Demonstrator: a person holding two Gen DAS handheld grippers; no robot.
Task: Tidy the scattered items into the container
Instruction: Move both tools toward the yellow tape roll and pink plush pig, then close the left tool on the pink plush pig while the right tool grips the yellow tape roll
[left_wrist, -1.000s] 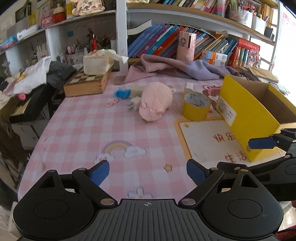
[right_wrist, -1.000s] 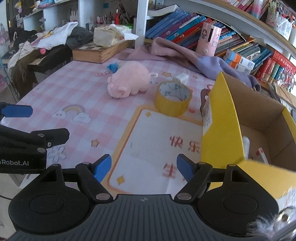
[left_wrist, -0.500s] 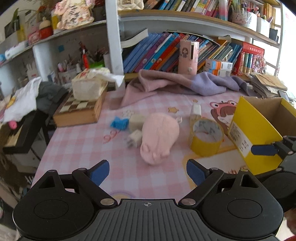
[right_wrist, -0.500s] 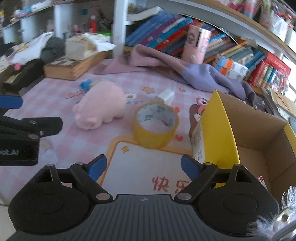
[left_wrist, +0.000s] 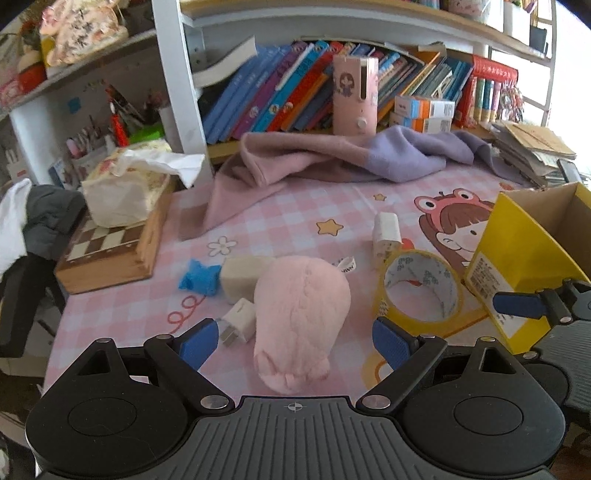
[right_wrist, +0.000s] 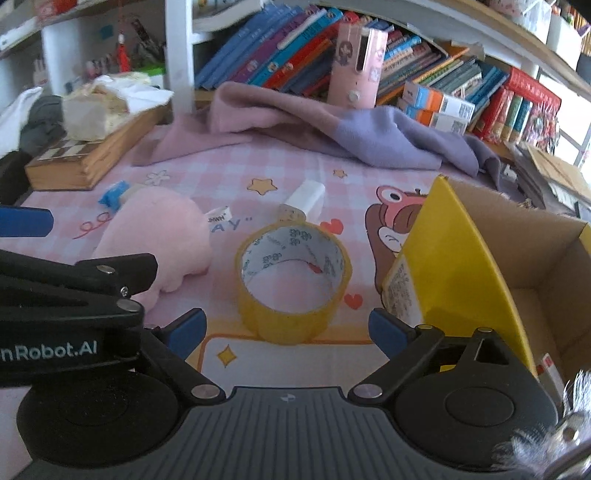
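Both grippers look to be in the approach step, each lined up on its own item. Nearest, the left gripper (left_wrist: 291, 341) has its jaws wide apart with the near end of the pink plush toy (left_wrist: 301, 317) between the pads, not yet pressed. The right gripper (right_wrist: 286, 326) has just been opening its jaws; they stand wide, the yellow tape roll (right_wrist: 293, 286) just beyond them and nothing gripped. To the right stands the yellow cardboard box (right_wrist: 458, 254), open. Farther off lie a white charger plug (left_wrist: 240, 320), a blue scrap (left_wrist: 197, 280) and a small white bottle (right_wrist: 306, 197). Next, each gripper should ease forward around its item and close.
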